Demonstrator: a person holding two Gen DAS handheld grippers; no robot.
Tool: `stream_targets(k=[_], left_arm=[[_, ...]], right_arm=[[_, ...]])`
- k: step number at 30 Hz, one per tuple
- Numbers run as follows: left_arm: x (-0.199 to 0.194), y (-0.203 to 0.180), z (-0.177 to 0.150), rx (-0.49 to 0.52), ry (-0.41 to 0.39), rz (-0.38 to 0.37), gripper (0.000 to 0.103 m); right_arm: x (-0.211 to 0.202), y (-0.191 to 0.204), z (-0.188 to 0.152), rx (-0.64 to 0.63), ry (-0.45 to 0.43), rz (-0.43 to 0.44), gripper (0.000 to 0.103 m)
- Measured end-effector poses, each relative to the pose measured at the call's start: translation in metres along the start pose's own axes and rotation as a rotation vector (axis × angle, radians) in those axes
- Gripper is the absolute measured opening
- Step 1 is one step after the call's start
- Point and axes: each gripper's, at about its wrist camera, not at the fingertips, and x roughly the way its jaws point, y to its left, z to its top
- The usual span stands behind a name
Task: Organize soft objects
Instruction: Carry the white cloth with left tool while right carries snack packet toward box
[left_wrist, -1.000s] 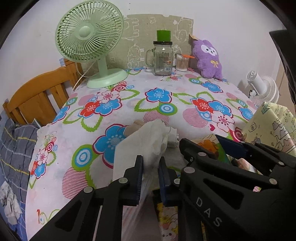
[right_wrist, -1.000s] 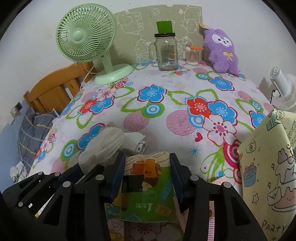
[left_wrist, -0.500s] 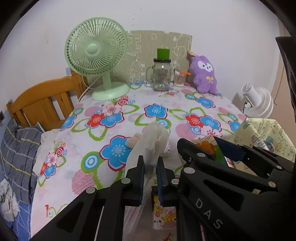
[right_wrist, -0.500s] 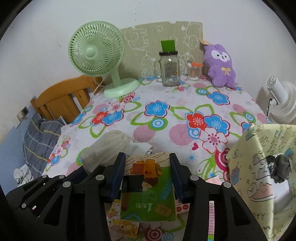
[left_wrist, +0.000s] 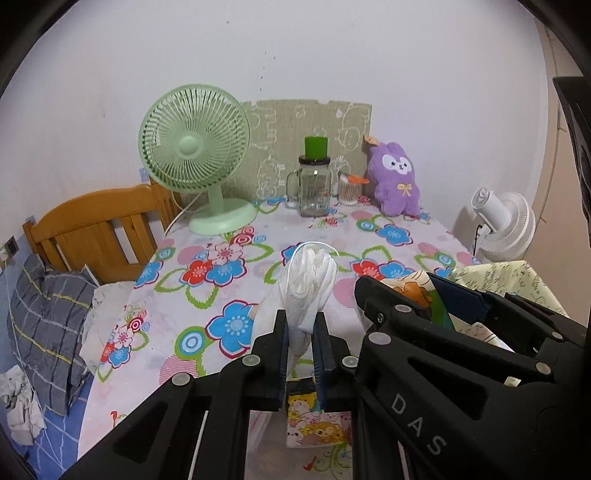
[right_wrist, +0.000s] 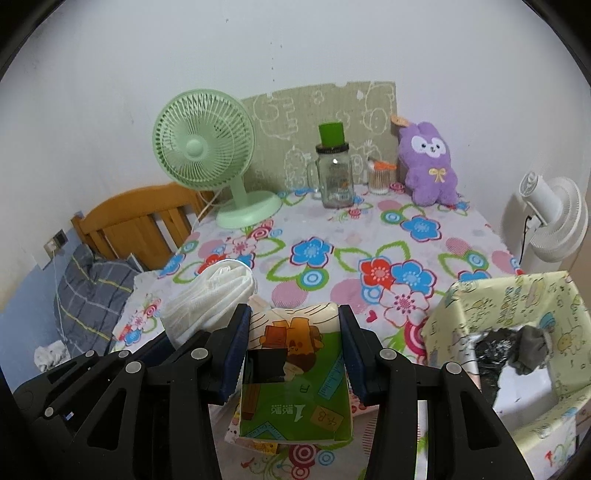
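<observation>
My left gripper is shut on a clear plastic bag of white soft material and holds it up above the flowered tablecloth. The bag also shows in the right wrist view, left of my right gripper. My right gripper is shut on a green and orange tissue pack, held above the table's near edge. The right gripper's black body fills the lower right of the left wrist view.
A yellow patterned box with dark cloth inside stands at the right. At the back are a green fan, a glass jar, a small cup and a purple plush. A wooden chair stands left, a white fan right.
Both grippers have risen and pulled back from the table with their loads. The bag has been lifted off the cloth and now hangs upright in the left gripper.
</observation>
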Motion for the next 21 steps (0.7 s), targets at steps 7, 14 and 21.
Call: stream_targets(k=[7, 14, 21], left_arm=[[-0.022, -0.014, 0.004, 0.001, -0.036, 0.001, 0.009], [-0.042, -0.033, 0.006, 0.012, -0.071, -0.003, 0.009], [-0.053, -0.058, 0.007, 0.021, -0.096, -0.013, 0.009]], right_arm=[[-0.028, -0.006, 0.004, -0.006, -0.038, -0.001, 0.051], [-0.054, -0.019, 0.006, 0.000, -0.072, 0.001, 0.051], [-0.077, -0.039, 0.006, -0.001, -0.102, -0.009, 0.051]])
